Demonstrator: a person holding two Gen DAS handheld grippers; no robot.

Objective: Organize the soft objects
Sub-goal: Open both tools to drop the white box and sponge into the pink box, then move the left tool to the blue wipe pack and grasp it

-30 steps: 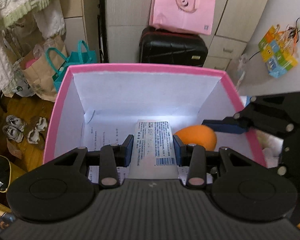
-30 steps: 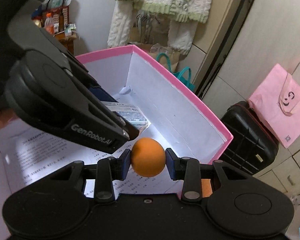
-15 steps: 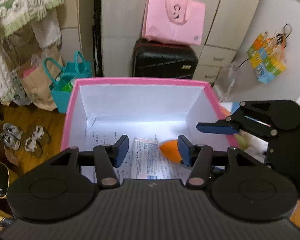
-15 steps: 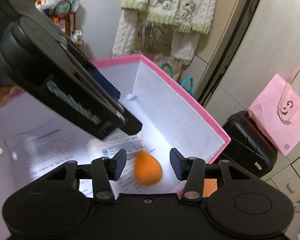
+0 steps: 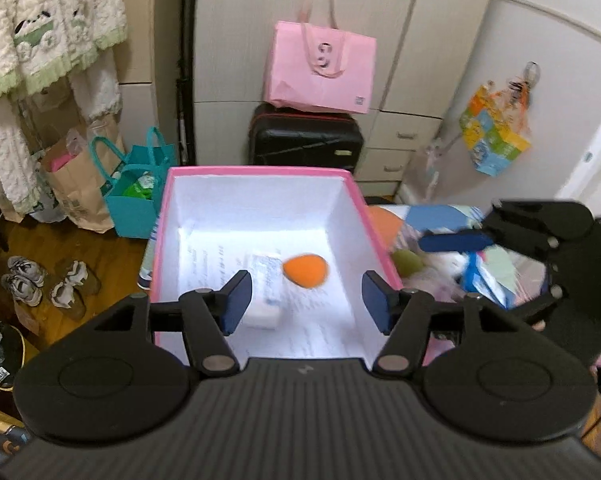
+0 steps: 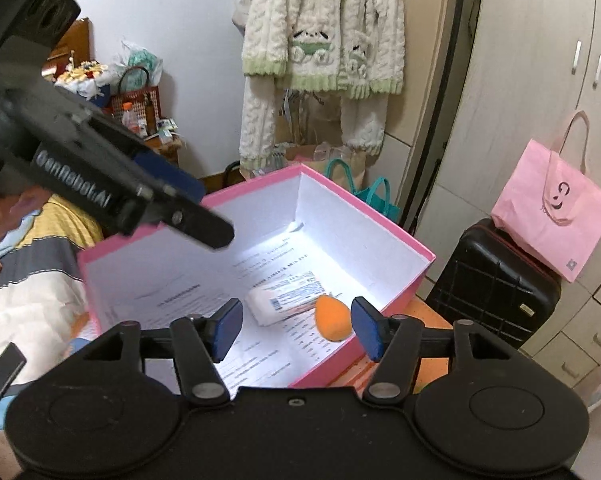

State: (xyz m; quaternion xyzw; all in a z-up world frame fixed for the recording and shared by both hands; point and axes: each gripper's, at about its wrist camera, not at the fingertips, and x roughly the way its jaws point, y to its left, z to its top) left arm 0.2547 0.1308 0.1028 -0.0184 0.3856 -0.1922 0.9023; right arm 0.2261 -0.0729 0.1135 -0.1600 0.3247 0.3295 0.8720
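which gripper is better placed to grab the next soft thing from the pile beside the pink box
Right, probably. In the left wrist view the right gripper is open over the pile of soft things beside the pink box. The left gripper, also open and empty, is over the box, where the orange sponge and white pack lie.

A pink box is seen mid-frame on a bed — bedding at left of the right-wrist view; soft items are heaped just right of it.
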